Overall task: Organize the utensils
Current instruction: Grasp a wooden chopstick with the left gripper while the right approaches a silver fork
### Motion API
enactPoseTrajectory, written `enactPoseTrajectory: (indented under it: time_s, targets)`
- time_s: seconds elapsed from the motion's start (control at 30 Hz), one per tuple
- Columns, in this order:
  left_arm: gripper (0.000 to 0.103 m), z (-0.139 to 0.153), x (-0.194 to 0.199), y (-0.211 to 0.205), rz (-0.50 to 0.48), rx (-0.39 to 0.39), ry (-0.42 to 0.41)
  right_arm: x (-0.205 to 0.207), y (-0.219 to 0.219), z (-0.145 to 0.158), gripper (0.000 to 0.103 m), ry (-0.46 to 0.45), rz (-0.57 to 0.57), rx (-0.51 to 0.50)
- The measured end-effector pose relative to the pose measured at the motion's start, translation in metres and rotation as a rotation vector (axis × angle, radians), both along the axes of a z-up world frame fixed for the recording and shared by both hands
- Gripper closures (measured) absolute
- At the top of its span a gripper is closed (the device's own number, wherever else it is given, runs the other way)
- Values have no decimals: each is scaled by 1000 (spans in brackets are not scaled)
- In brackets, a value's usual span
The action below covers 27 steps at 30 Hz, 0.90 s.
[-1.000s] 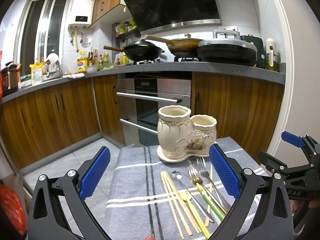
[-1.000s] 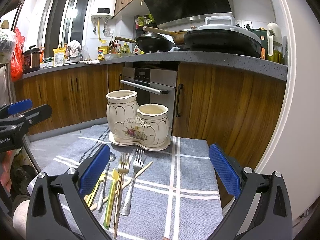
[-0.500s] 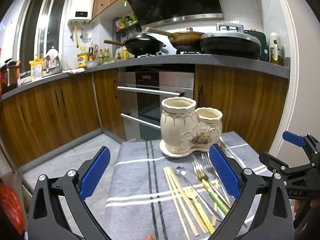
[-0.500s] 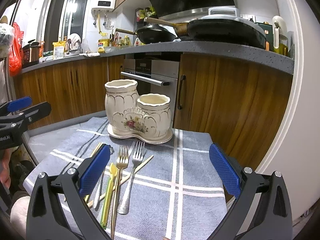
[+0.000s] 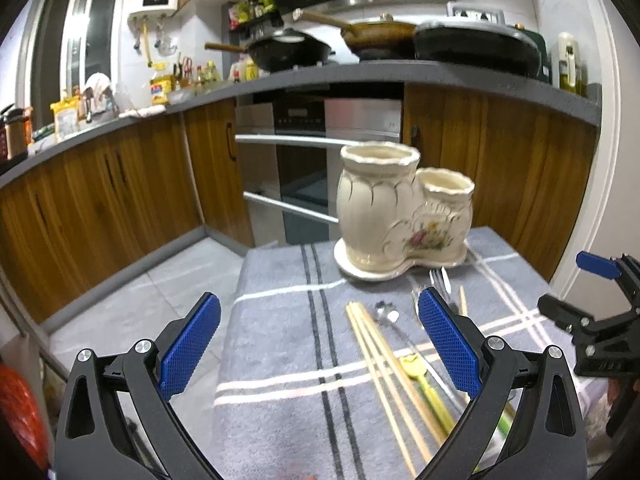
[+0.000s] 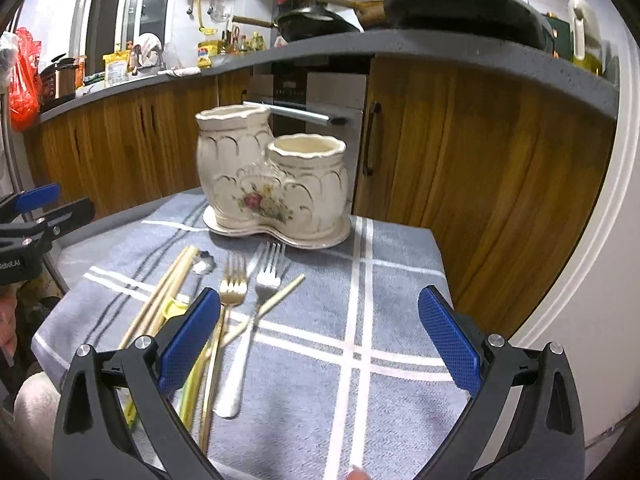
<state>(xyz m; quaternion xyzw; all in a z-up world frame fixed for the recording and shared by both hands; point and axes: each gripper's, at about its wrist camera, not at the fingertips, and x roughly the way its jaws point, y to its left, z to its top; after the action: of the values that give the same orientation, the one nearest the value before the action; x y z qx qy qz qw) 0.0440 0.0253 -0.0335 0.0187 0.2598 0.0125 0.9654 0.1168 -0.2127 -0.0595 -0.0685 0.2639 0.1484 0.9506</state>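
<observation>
Right wrist view: nearer now to forks (image 6: 240,320) left of right gripper (image 6: 318,344); both claws apart, empty, left gripper (image 5: 320,344) too; pickup likely next.

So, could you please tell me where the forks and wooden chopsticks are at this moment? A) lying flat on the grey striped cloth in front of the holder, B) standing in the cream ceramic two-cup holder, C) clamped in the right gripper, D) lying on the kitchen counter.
A: the gold fork, silver fork and wooden chopsticks lie flat on the grey striped cloth before the cream ceramic two-cup holder; both its cups look empty.
</observation>
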Motion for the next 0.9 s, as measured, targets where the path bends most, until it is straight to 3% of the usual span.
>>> enactPoseTrajectory:
  time_s: [0.33, 0.43, 0.5, 0.63, 0.9]
  targets:
    - [7, -38, 26, 5, -13, 48, 228, 12, -8, -19, 5, 72, 25, -38]
    - [8, -46, 35, 4, -23, 14, 283, 20, -9, -22, 6, 114, 31, -14]
    - [14, -50, 38, 1, -42, -4, 312, 24, -8, -23, 6, 136, 30, -16]
    - [37, -59, 43, -11, -83, 11, 381, 27, -5, -27, 12, 173, 37, -28]
    - [59, -70, 46, -24, -124, 23, 463, 27, -1, -34, 25, 175, 75, -72]
